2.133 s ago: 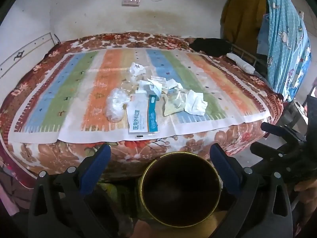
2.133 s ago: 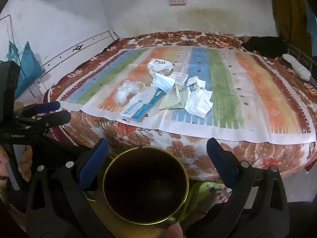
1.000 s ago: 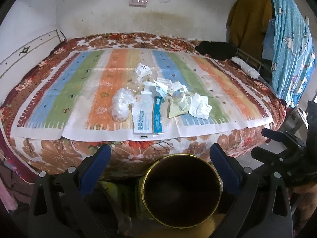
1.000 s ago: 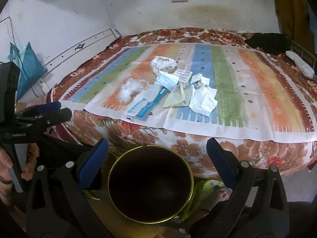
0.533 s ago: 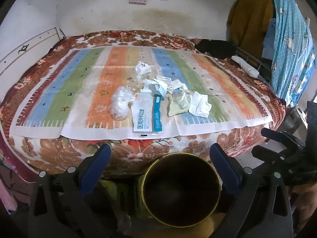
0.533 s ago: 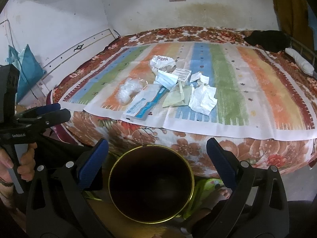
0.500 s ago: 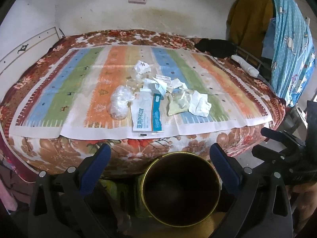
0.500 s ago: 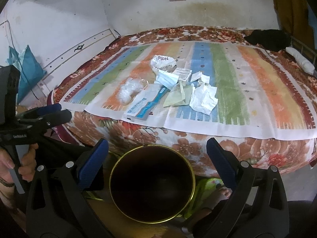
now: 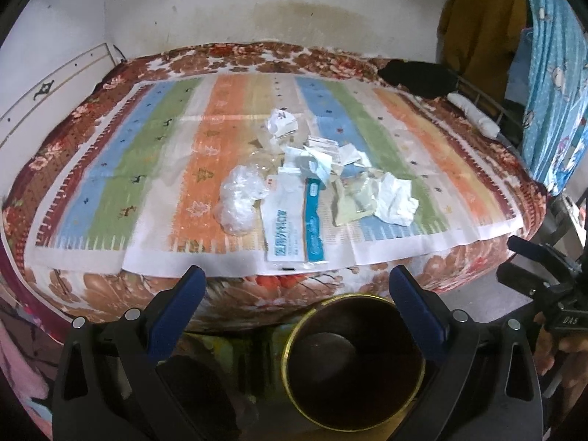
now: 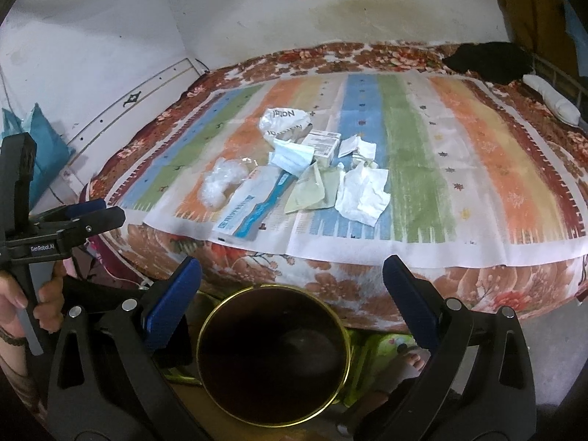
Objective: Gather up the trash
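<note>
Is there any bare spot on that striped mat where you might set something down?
Yes. The green and blue stripes left of the crumpled plastic bag lie bare, and so do the orange stripes right of the crumpled tissue. The middle is crowded: mask packet, face mask and small box overlap there.

Crinkled paper tissue (image 10: 362,193); glossy plastic bag (image 9: 239,198); shiny-rimmed bin (image 10: 272,362).

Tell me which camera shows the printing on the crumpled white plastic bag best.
The right wrist view: the crumpled white plastic bag faces it, dark lettering visible though upside down. In the left wrist view the bag is smaller and blurred, showing only a mark or two.
</note>
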Motion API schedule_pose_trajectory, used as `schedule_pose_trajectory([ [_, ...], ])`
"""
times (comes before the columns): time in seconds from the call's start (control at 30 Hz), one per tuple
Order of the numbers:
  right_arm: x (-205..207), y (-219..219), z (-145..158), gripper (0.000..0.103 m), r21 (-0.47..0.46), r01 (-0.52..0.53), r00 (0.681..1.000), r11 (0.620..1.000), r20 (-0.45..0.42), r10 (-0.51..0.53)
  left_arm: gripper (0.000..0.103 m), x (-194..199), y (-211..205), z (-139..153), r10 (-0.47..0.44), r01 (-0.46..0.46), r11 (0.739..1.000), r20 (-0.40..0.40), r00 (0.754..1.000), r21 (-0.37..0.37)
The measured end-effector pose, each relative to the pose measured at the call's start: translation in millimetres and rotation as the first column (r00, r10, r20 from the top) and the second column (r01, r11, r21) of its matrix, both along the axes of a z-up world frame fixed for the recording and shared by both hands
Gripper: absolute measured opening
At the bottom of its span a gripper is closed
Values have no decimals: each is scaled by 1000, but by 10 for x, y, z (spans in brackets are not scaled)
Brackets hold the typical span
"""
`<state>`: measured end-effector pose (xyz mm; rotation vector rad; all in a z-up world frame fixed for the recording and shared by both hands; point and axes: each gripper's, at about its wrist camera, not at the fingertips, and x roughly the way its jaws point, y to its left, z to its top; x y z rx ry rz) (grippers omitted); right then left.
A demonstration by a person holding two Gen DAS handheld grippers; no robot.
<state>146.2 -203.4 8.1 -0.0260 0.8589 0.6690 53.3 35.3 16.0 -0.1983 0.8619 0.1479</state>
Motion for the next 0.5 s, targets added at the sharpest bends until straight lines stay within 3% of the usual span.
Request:
schedule_pose_trajectory([
  [0.13,169,78,-12,94,-66,8,1000,998,9,-8,97,193,163,-32,15,-18,998,-48,999,-60],
  [0.5,696,192,-68,92,-152,26,999,988,-18,-29,97,715,486,-122,75,-82,996,-149,986,-39],
])
